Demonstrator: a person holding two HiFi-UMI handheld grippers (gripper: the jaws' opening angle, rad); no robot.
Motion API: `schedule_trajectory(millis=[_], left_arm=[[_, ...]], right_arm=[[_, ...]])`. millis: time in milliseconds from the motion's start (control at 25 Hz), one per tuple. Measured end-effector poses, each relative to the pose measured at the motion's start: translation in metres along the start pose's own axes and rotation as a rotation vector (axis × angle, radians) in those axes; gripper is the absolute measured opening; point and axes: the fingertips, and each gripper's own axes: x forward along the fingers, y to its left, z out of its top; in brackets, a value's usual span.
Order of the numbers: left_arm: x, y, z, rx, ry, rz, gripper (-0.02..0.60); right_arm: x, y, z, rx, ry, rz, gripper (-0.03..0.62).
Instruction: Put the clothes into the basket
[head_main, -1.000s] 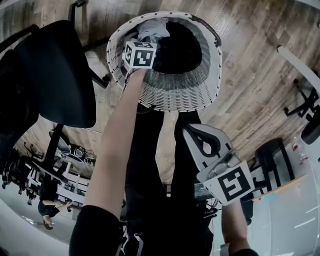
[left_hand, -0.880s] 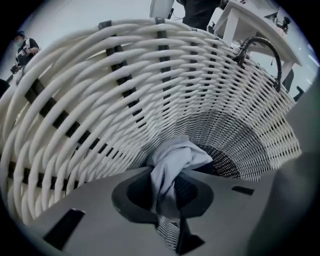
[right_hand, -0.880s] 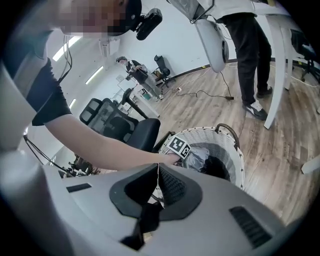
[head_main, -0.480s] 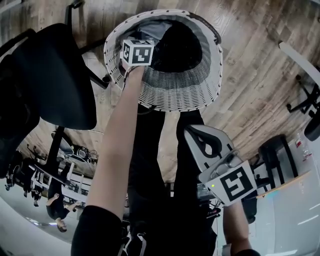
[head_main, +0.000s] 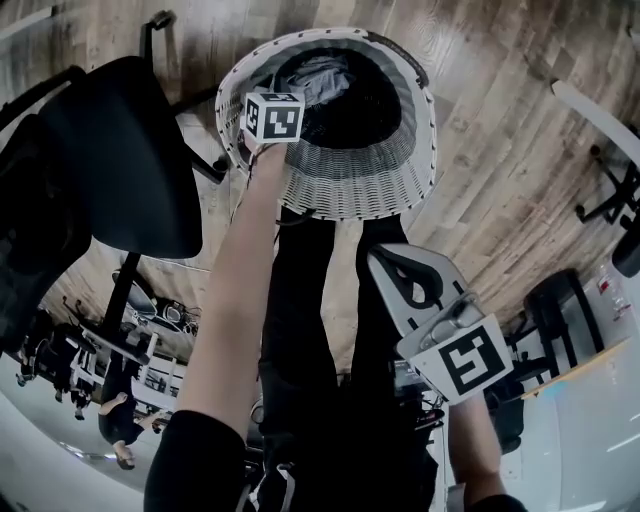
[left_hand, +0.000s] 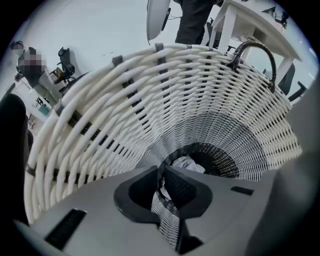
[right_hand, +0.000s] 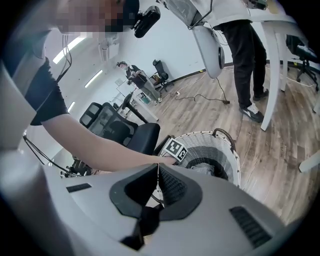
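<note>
Left gripper (left_hand: 161, 169) pinches a striped cloth (left_hand: 167, 220) over the basket (left_hand: 115, 115), ready to drop it in | right gripper (right_hand: 158, 166) closed, empty, kept back

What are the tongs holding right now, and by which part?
Left tongs pinch a thin black-and-white striped strip over the white wicker basket, cloth or weave unclear. Right tongs: nothing.

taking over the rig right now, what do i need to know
The left gripper is shut with nothing between its jaws, pointing down over the rim into the white wicker basket.
The right gripper is shut and empty, near the person's body, apart from the basket.
Clothes: a pale grey garment lies at the basket's bottom.
Done: that garment is in.
Left: no other clothes show outside the basket; probably lift out and look around for more.
</note>
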Motion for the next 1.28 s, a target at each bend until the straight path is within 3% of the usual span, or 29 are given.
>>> schedule_trajectory(millis=[400,1000,1200,1280], left_arm=[[-0.074,-0.022,0.006,-0.023,-0.018,-0.056,0.022],[-0.264,-0.098,-0.006,-0.008,-0.054,-0.191,0.012],[-0.328,-0.136,0.010,-0.035,-0.123,-0.259,0.012],[-0.359,-0.152,0.017,-0.065,-0.183,-0.329,0.012]], right_arm=[[-0.046,0.030,0.030,-0.133,-0.003,-0.017,0.017],[-0.163,0.081,0.060,-0.309,-0.006,-0.001,0.017],[-0.197,0.083,0.076,-0.358,-0.029,0.004,0.017],[-0.210,0.085,0.085,-0.342,-0.072,0.020,0.017]])
